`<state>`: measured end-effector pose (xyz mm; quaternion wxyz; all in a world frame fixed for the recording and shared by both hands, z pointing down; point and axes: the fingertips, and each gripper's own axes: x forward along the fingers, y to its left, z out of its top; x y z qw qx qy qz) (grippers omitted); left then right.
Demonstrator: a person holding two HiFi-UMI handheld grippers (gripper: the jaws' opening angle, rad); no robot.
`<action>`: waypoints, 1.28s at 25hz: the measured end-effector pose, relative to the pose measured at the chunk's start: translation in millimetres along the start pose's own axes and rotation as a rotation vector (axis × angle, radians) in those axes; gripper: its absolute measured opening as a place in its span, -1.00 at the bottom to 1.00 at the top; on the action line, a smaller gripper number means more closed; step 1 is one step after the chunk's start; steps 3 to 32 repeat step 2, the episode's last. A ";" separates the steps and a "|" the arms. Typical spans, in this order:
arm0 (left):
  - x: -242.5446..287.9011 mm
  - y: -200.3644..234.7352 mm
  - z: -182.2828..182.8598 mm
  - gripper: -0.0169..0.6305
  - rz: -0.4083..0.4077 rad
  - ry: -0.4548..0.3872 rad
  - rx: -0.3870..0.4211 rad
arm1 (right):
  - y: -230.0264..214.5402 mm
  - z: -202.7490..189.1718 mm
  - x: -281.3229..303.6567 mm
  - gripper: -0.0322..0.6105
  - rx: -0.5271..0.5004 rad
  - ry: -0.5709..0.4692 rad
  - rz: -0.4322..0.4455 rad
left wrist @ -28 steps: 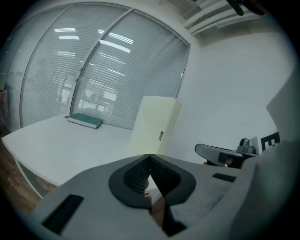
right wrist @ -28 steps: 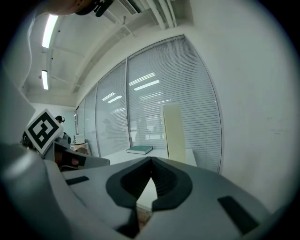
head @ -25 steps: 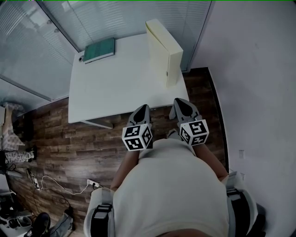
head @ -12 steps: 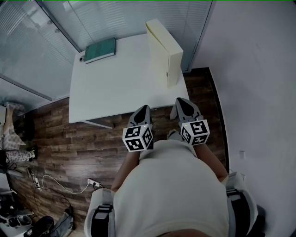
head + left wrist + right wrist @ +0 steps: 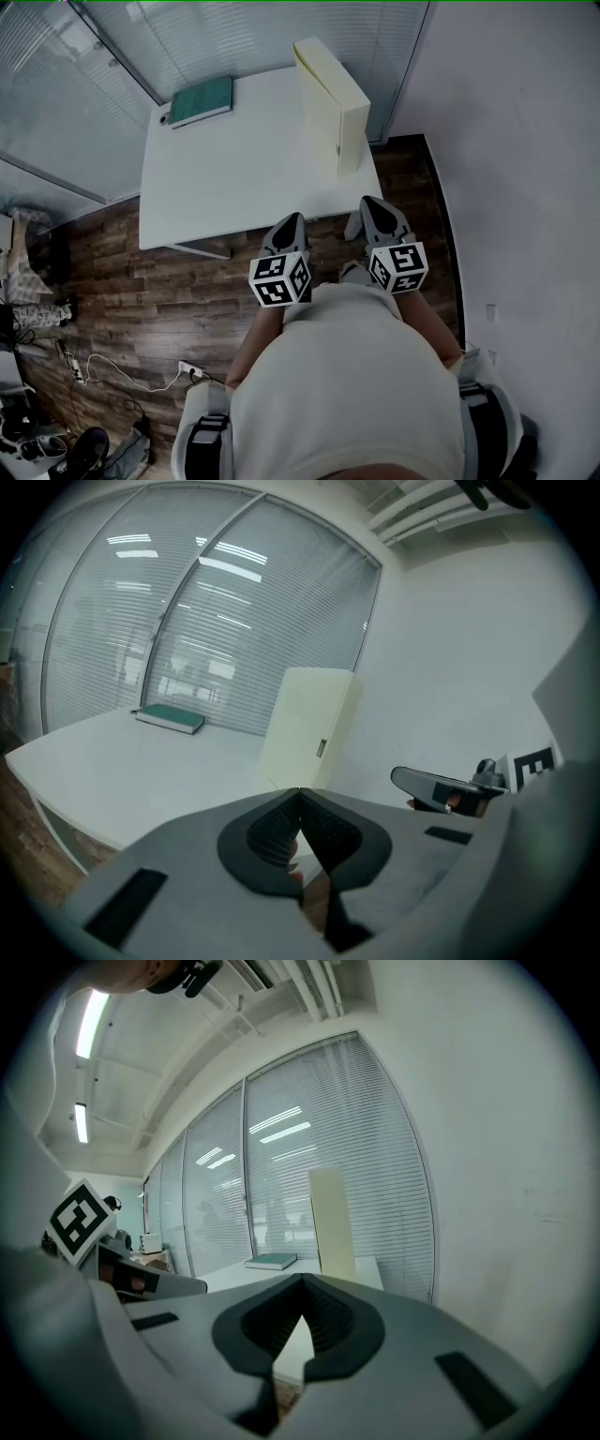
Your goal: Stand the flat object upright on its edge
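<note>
— Where is the cream folder [image 5: 330, 103], and has anything about it just changed?
— It stands upright on its edge at the upper right of the head view, on the far right corner of the white table [image 5: 234, 178], with nothing propping it. Set against the frames from a second ago it has not shifted at all. I read that as the task being done (if the folder is indeed the flat object meant).
— And the green book [image 5: 200, 101]?
— It lies flat at the table's upper left corner, well apart from the folder, in the same place as before.
— The grippers?
— Both sit low in the middle of the frame, by the table's near edge and well short of the folder. The left gripper [image 5: 290, 221] has its jaws pressed together on nothing; in its own view the tips meet with only table behind them. The right gripper [image 5: 371, 204] is likewise closed and empty.
— Any difference from earlier?
— Only that the right gripper has crept a shade toward the lower right, while the left has kept still. They look parked rather than at work
</note>
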<state>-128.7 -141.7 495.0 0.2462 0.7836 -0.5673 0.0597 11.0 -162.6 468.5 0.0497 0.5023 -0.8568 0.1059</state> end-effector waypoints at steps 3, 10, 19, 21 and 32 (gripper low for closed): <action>1.1 1.6 -0.4 -0.89 0.000 0.001 -0.002 | -0.8 -0.5 1.5 -0.84 -0.004 0.002 -0.003; 1.1 1.6 -0.4 -0.89 0.000 0.001 -0.002 | -0.8 -0.5 1.5 -0.84 -0.004 0.002 -0.003; 1.1 1.6 -0.4 -0.89 0.000 0.001 -0.002 | -0.8 -0.5 1.5 -0.84 -0.004 0.002 -0.003; 1.1 1.6 -0.4 -0.89 0.000 0.001 -0.002 | -0.8 -0.5 1.5 -0.84 -0.004 0.002 -0.003; 1.1 1.6 -0.4 -0.89 0.000 0.001 -0.002 | -0.8 -0.5 1.5 -0.84 -0.004 0.002 -0.003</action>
